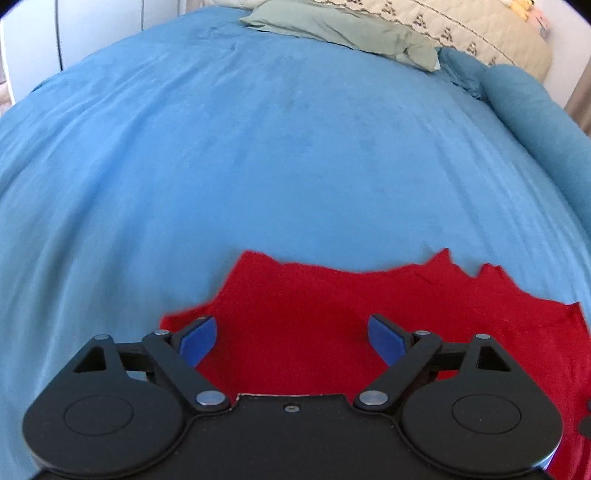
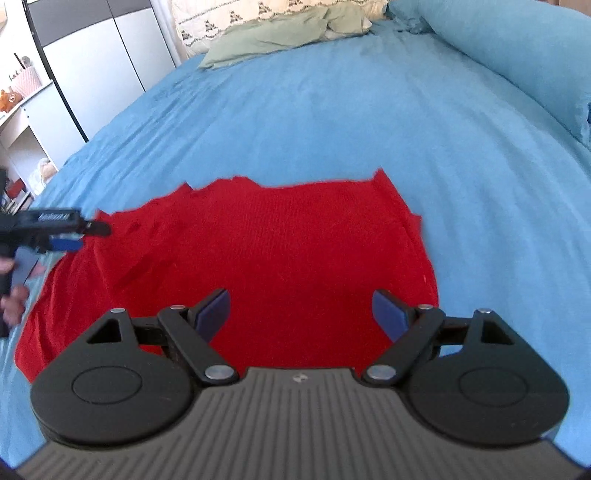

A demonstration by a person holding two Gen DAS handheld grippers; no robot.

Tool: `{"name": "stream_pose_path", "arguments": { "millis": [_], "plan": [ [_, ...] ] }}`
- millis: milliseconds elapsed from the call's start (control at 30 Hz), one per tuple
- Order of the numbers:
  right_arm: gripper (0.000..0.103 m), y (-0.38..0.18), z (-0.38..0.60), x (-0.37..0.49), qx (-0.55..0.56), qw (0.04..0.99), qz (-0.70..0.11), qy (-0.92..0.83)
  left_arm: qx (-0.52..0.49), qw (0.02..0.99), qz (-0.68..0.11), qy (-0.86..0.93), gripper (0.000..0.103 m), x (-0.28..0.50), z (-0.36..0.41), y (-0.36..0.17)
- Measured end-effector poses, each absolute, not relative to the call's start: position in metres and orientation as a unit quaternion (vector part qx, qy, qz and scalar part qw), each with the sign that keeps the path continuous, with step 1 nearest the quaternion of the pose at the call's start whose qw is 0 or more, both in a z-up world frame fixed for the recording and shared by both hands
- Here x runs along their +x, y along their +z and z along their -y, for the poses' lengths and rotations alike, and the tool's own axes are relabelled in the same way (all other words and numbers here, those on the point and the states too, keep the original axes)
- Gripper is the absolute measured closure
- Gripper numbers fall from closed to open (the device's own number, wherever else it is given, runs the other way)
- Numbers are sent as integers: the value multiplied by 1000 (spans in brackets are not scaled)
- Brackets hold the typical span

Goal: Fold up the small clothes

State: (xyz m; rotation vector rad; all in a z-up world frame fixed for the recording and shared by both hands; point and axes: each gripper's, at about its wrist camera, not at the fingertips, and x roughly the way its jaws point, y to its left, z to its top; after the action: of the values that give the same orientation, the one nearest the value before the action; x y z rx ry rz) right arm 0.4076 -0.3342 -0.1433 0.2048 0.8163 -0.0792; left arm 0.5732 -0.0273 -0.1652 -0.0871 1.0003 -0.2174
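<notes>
Garment (image 2: 280, 251), red knit, lay flat on blue bedspread (image 2: 332, 110); soft, light, limp, best pinched at near hem corners. Left gripper (image 1: 291, 343) and right gripper (image 2: 301, 314) hovered wide open, holding nothing

Red garments: you have one (image 2: 280, 254) spread on the bed, reaching from about 9 o'clock to 3 o'clock in your right wrist view.
Grippers: you hold two; the left gripper (image 1: 291, 341) and the right gripper (image 2: 301, 314), each at 6 o'clock in its own view.
Blue finger pads: two on each gripper, four counted.
Blue bedcovers: one (image 1: 258, 147).
Green cloths: one (image 1: 343, 29) at 12 o'clock.
Patterned cream quilts: one (image 1: 461, 26) at 1 o'clock.
Blue bolsters: one (image 2: 509, 55) at 2 o'clock.
</notes>
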Motion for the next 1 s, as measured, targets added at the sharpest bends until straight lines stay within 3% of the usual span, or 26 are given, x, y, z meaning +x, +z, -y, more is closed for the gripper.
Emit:
{"name": "stream_pose_path", "arguments": {
  "millis": [167, 300, 433, 667, 1000],
  "plan": [
    [3, -148, 337, 399, 101, 912, -395, -40, -28, 873, -477, -101, 9, 566, 36, -153],
    [3, -126, 329, 381, 101, 921, -374, -43, -14, 891, -439, -117, 8, 508, 50, -111],
    [2, -97, 321, 340, 114, 923, -363, -60, 29, 899, -423, -110, 0, 436, 71, -87],
    [0, -111, 312, 270, 214, 879, -409, -117, 19, 870, -485, -81, 0, 389, 96, -120],
    [0, -163, 321, 265, 275, 864, -381, -178, -15, 876, -477, -63, 0, 432, 113, -146]
  ]
}}
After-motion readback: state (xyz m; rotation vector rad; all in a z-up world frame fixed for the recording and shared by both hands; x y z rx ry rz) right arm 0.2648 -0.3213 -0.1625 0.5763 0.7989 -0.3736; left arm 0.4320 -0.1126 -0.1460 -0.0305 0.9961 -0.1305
